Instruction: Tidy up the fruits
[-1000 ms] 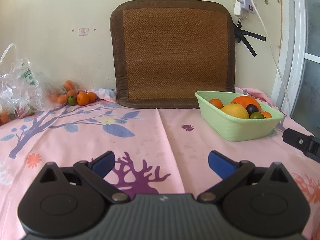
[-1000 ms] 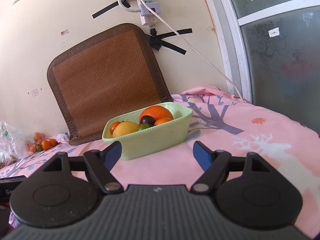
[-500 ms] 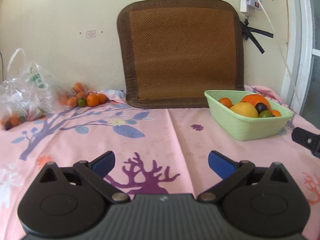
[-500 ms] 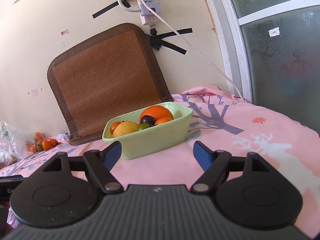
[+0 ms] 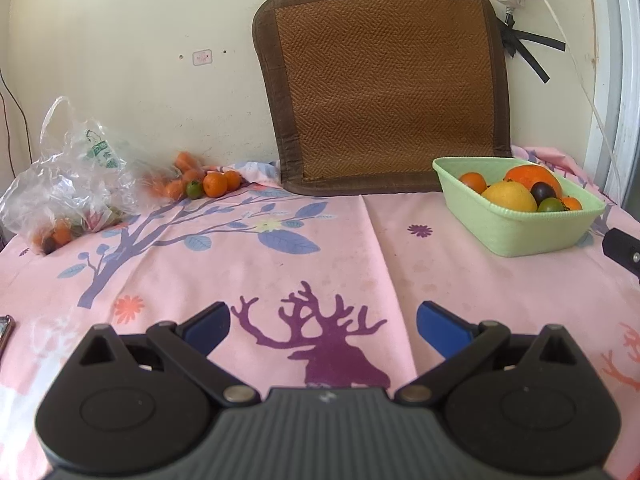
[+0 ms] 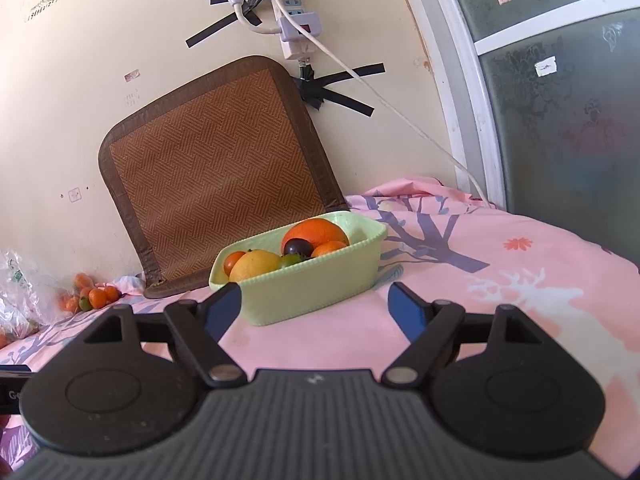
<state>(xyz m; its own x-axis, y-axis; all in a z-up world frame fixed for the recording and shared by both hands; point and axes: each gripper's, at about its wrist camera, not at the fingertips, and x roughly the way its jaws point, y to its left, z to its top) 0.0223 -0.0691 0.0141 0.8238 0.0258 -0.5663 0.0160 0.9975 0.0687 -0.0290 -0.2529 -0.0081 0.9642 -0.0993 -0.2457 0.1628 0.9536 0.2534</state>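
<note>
woven brown mat point(image 5: 384, 88) leans upright on the cream wall point(image 5: 132, 40) | white power strip point(image 6: 298, 26) taped above it, cord point(image 6: 400, 116) trailing right | frosted window point(image 6: 560, 100) at right | pink printed cloth point(image 5: 280, 264) covers the surface

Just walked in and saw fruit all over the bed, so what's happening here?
Someone is sorting fruit with two handheld grippers. Both the left gripper and the right gripper are open and hold nothing. A green basket already has several fruits in it. Loose small oranges lie by the wall next to a plastic bag with more fruit. The right gripper faces the basket.
</note>
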